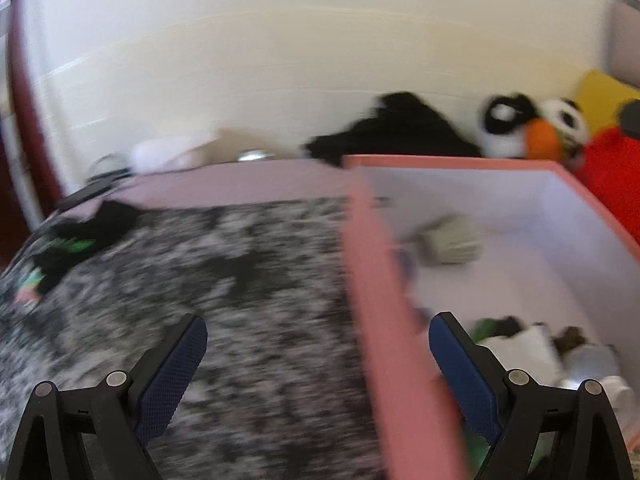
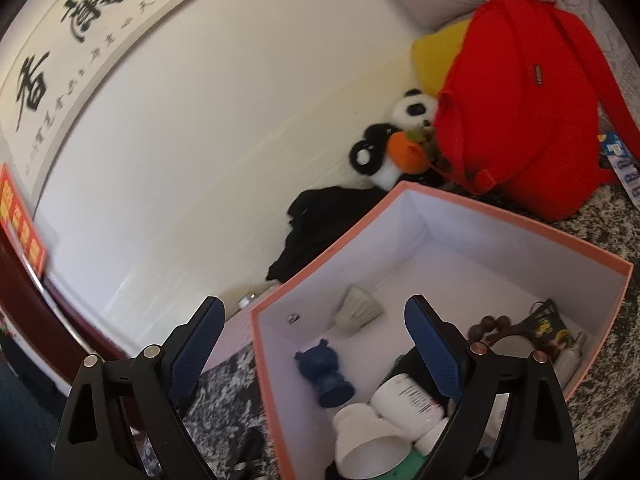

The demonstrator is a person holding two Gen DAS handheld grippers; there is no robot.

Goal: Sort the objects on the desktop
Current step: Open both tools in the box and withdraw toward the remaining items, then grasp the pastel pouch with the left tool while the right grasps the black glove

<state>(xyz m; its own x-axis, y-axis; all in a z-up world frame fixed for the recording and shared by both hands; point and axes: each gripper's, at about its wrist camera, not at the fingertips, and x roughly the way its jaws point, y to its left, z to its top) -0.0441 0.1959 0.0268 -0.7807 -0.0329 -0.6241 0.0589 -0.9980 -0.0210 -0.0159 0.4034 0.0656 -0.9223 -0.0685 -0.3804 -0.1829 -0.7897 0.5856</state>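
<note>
Speckled tabletop (image 1: 248, 320) below — both claws, left (image 1: 318, 364) and right (image 2: 314, 344), gape wide and empty over the pink box (image 2: 520, 232).

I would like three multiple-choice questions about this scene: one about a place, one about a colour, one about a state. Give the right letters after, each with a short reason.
1. Where is the blue figurine?
A. inside the pink box
B. on the speckled tabletop
C. on the red backpack

2. What colour is the inside of the box?
A. white
B. red
C. black

3. How is the right gripper?
A. shut on a bottle
B. open and empty
C. shut on the figurine

Answers:
1 A: the blue figurine lies on the floor of the pink box.
2 A: its inner walls are white, only the rim is pink.
3 B: the right gripper has its fingers wide apart, with nothing between them.
</note>
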